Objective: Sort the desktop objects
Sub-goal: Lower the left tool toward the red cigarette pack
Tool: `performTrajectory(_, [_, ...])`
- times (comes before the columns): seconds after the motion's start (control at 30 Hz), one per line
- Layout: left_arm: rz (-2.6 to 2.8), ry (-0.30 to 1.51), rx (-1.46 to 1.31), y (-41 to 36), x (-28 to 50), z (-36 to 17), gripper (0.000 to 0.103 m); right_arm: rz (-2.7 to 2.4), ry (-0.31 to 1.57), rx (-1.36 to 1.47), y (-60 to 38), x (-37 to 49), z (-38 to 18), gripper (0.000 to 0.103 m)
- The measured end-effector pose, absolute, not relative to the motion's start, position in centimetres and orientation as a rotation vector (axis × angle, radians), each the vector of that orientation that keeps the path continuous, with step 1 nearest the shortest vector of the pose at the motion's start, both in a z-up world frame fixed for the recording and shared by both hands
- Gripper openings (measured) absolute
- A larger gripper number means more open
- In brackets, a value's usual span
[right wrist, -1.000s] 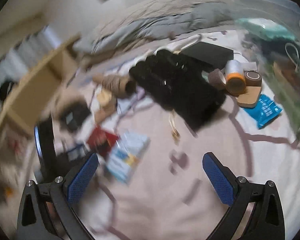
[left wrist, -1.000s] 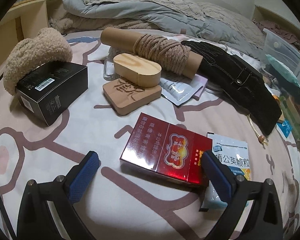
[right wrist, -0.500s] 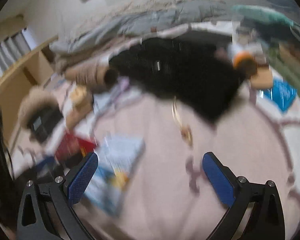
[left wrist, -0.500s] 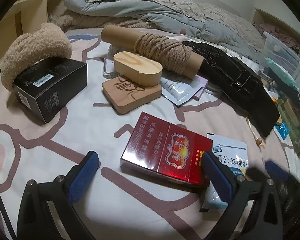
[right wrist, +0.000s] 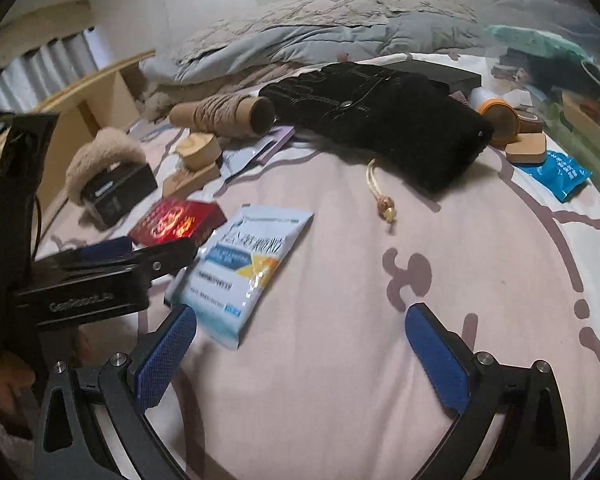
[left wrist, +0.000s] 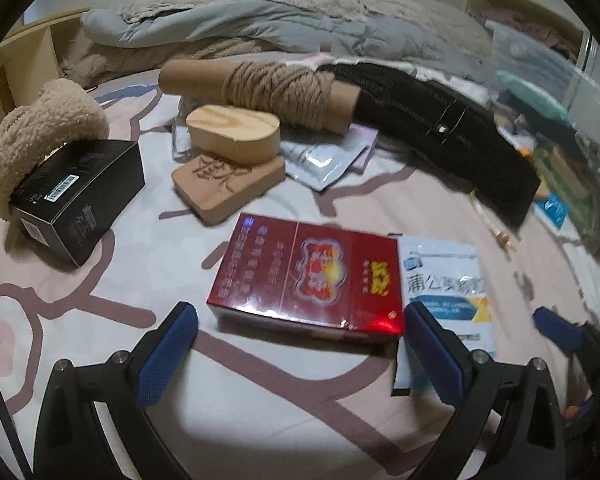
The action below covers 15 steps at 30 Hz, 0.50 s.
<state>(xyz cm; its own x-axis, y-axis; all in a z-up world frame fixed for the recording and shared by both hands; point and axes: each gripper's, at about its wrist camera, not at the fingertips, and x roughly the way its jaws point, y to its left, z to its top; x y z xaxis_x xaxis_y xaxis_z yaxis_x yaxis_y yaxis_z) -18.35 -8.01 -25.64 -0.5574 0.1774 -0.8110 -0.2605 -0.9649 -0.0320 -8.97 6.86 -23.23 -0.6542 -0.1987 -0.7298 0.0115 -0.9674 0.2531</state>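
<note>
Left gripper [left wrist: 300, 344] is hanging w/ jaws wide apart, nothing in it, red box [left wrist: 312, 280] sitting on the bedsheet [left wrist: 260, 420] just past the tips at 12 o'clock. White packet [left wrist: 444, 280] is lying at its 3 o'clock, touching. Right gripper [right wrist: 300, 348] is gaping too, empty, packet near its 10 o'clock.

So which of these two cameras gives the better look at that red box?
The left wrist view. There the red box lies close and large between the open left tongs, its top and front edge both plain. In the right wrist view the red box is small, off to the left, partly hidden behind the other tool.
</note>
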Motion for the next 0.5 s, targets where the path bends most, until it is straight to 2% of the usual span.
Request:
performTrajectory(0.2, [2.620, 0.076, -1.380, -10.1, -18.9, -25.9, 0.103, -2.767, -0.182, 1.347, 5.4, -9.7, -23.8, 0.103])
performTrajectory(0.5, [2.670, 0.010, -1.425, -13.1, -18.8, -25.9, 0.103, -2.807, -0.202, 1.406, 6.9, -10.5, -23.5, 0.103])
